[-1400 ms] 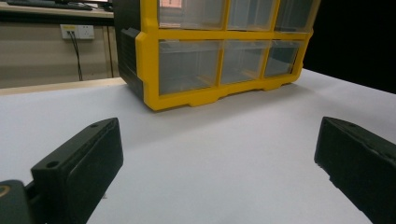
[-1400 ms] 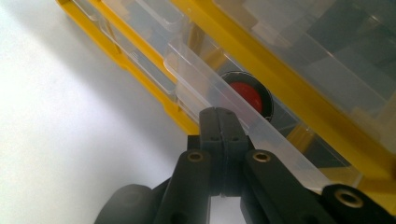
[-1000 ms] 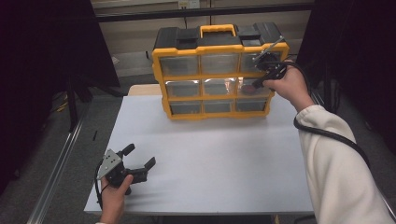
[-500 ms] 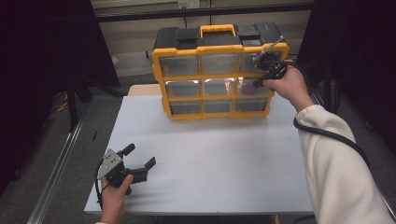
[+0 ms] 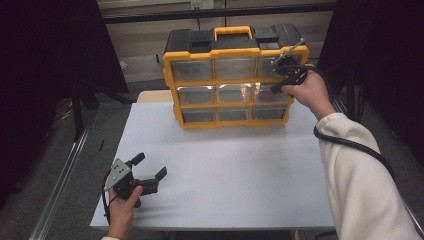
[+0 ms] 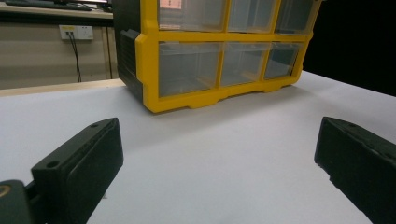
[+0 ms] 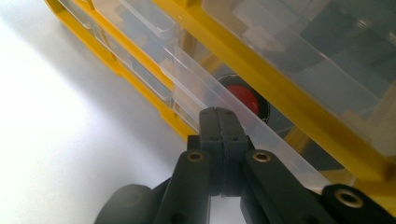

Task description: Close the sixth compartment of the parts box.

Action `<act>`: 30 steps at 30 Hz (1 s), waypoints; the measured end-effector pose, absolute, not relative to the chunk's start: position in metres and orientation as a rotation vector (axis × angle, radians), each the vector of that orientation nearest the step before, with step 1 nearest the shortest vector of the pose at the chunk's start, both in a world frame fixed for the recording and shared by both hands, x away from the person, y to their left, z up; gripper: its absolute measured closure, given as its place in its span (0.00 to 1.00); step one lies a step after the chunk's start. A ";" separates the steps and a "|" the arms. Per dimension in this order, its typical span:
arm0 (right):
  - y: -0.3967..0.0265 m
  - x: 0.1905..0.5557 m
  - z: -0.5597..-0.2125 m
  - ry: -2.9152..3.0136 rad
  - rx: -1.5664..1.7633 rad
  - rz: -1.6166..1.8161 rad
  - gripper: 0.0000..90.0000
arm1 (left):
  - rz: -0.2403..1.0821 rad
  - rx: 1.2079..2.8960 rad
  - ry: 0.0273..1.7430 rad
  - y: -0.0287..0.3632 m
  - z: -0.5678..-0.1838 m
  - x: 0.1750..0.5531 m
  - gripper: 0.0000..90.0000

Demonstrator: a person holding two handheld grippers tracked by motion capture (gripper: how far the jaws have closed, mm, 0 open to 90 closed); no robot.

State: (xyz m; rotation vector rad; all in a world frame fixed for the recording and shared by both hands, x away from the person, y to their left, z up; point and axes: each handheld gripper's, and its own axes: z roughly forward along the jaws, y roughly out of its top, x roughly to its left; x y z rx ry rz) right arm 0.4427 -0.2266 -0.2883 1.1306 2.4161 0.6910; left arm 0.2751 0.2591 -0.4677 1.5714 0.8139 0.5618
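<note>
Dark walls surround a white worktop [image 5: 225,165], where we see a yellow organiser [image 5: 232,75] with clear drawers standing upright at the far edge. Our right gripper [image 5: 276,89] is at its right column, jaws pressed fully together at the rim of the middle right drawer [image 7: 243,116], which holds something red [image 7: 243,99]; whether it pinches the rim we cannot tell. Our left gripper [image 5: 150,172] rests low at the near left, jaws wide apart, holding nothing.
</note>
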 end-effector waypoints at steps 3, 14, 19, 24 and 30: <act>-0.227 0.443 -0.288 2.417 1.127 0.690 1.00 | 0.563 1.571 0.815 0.259 -0.468 0.275 0.01; -0.227 0.446 -0.289 2.390 1.139 0.698 1.00 | 0.553 1.574 0.809 0.258 -0.469 0.276 0.01; -0.228 0.447 -0.291 2.379 1.137 0.716 1.00 | 0.559 1.580 0.812 0.257 -0.469 0.278 0.01; -0.227 0.447 -0.292 2.364 1.150 0.714 1.00 | 0.558 1.578 0.812 0.257 -0.469 0.277 0.01; -0.226 0.447 -0.293 2.344 1.158 0.715 1.00 | 0.558 1.583 0.806 0.258 -0.469 0.277 0.01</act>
